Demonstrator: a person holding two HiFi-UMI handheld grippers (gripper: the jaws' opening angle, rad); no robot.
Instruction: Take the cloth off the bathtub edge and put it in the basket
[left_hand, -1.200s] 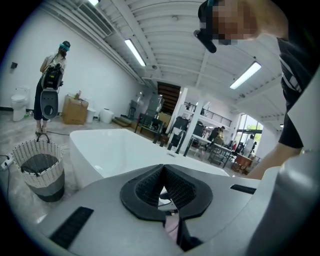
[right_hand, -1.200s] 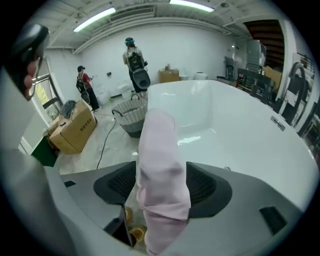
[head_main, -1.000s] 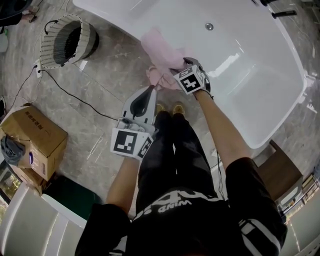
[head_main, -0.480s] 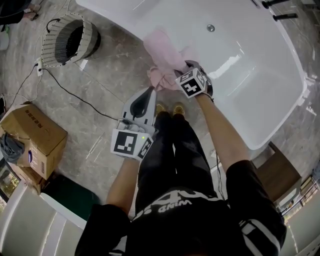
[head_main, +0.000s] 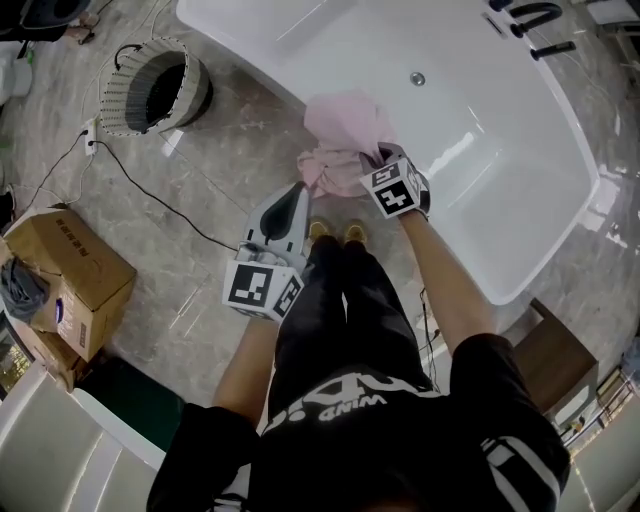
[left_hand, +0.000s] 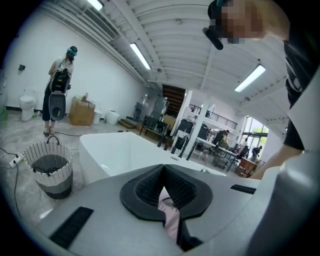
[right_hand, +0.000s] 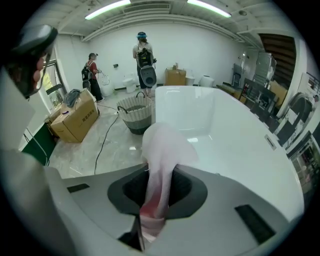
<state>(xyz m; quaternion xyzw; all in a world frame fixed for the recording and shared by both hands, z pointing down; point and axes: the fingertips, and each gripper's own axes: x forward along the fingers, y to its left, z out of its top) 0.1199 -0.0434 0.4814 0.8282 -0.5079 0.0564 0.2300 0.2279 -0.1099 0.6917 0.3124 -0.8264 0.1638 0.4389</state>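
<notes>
A pink cloth (head_main: 345, 135) hangs over the near edge of the white bathtub (head_main: 290, 90). My right gripper (head_main: 378, 162) is at the cloth's lower right. Its jaws are closing, and in the right gripper view a fold of the cloth (right_hand: 162, 150) is pinched between them at the gripper (right_hand: 159, 175). My left gripper (head_main: 300, 190) points at the cloth from just below it, shut and empty. In the left gripper view a strip of pink cloth (left_hand: 170, 220) shows past its tips (left_hand: 162, 172). The woven basket (head_main: 155, 85) stands on the floor to the far left of the tub.
A cardboard box (head_main: 65, 285) sits at the left, and a black cable (head_main: 150, 195) runs across the marble floor towards the basket. A dark faucet (head_main: 530, 20) is at the tub's far end. Two people (right_hand: 145, 55) stand beyond the basket (right_hand: 134, 112).
The right gripper's jaws have closed on a fold of the pink cloth, which is now bunched at them. The left gripper has kept its place.
</notes>
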